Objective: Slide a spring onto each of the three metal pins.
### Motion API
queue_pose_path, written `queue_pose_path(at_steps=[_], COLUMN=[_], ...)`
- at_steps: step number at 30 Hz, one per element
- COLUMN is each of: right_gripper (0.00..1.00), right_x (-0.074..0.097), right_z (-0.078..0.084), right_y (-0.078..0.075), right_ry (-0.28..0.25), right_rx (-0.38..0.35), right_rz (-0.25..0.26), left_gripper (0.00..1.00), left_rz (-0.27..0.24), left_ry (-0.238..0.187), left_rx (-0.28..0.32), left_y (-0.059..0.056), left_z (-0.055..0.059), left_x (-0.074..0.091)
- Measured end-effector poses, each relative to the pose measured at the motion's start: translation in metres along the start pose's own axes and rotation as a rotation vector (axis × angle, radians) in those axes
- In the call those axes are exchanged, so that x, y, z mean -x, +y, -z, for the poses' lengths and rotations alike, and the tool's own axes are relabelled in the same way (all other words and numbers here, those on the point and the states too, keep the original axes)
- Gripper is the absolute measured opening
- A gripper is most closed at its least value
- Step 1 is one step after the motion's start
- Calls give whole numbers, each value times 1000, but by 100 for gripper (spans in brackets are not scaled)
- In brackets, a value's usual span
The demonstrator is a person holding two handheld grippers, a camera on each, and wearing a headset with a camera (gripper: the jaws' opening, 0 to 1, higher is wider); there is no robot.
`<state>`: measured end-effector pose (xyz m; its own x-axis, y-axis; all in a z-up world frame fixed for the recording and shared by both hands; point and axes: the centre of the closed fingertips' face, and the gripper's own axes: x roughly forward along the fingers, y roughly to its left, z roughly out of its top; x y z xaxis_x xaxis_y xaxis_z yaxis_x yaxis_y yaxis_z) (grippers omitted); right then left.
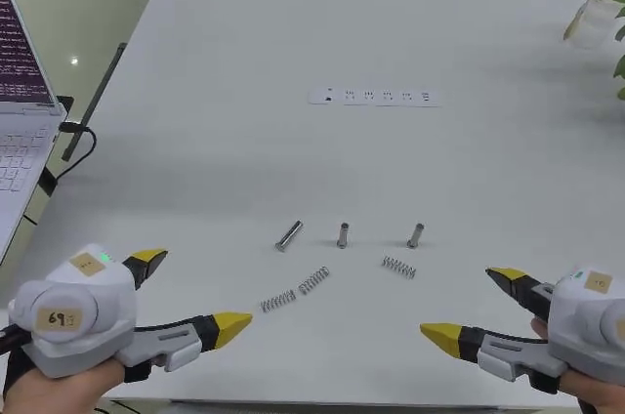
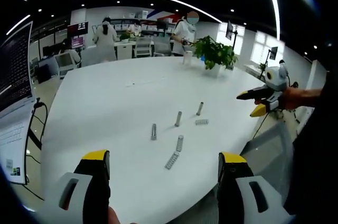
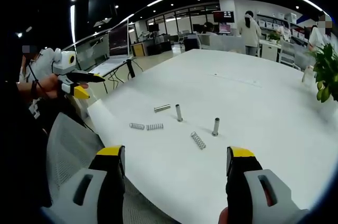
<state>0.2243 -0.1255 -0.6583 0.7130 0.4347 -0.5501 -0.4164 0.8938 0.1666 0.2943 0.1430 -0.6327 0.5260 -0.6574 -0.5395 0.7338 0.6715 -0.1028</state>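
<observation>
Springs (image 1: 312, 280) loose by pins (image 1: 343, 234); left gripper (image 1: 195, 290) sticker (image 1: 62, 318) reads 69.

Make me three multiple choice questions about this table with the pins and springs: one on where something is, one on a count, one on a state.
1. Where do the left spring and the middle spring lie? A. On the person's side of the pins. B. Beyond the pins. C. Threaded on a pin.
2. How many springs are on the table? A. Two. B. Three. C. Five.
3. How is the left pin? A. Upright. B. On its side. C. Held in a claw.
Answers: 1 A, both lie nearer than the left pin and the middle pin. 2 B, those two plus the right spring by the right pin. 3 B, it lies flat; the left claw and the right claw are open and empty.
</observation>
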Motion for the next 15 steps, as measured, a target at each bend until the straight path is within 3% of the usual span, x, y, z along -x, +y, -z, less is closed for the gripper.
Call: queue_pose_path(at_steps=[15], right_gripper=[78], right_x=[-1], right_z=[-1], right_y=[1], right_ry=[-3], right_rx=[0], right_rz=[-5], left_gripper=[81], left_rz=[0], left_ry=[1], left_rx=[-3], left_y=[-1], left_z=[-1], left_x=[0])
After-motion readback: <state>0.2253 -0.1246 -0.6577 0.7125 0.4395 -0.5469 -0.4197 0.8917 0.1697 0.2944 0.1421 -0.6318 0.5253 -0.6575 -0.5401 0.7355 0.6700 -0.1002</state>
